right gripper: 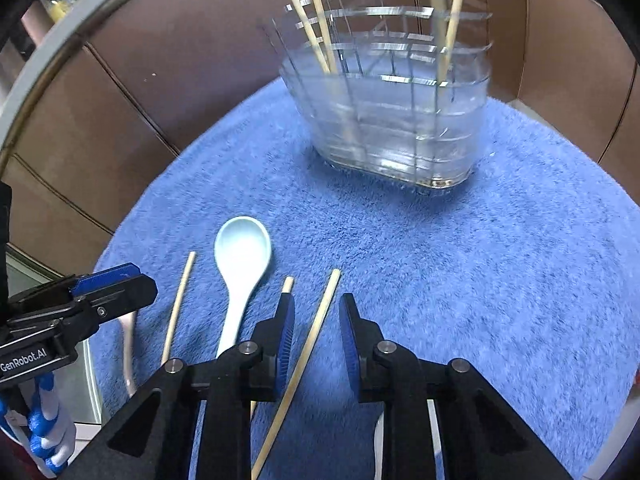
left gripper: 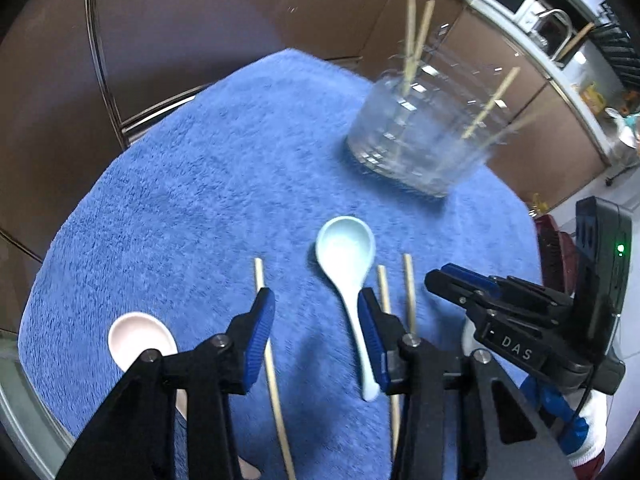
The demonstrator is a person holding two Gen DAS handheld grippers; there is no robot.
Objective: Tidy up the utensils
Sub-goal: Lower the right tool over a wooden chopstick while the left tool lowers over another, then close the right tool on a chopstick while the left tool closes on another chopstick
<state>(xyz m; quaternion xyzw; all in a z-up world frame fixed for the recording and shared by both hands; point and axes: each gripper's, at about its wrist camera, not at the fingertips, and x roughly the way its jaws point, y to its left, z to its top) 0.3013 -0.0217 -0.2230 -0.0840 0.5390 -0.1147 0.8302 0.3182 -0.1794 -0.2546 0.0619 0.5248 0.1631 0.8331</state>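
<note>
Two open grippers — left gripper (left gripper: pixel 316 316) astride pale-blue spoon (left gripper: pixel 348 256) (right gripper (right gripper: pixel 316 320) astride chopstick (right gripper: pixel 308 352)).

My right gripper (right gripper: pixel 316 336) points down at the blue towel (right gripper: pixel 460 264), jaws apart with a chopstick (right gripper: pixel 308 356) lying between them, pads not pressing it. Left of it lie a second chopstick (right gripper: pixel 287 285), a pale blue spoon (right gripper: pixel 240 264) and a third chopstick (right gripper: pixel 178 308). Beyond stands a clear holder (right gripper: pixel 392 120) with chopsticks upright inside. The left gripper (right gripper: pixel 116 284) sits at the left edge.
</note>
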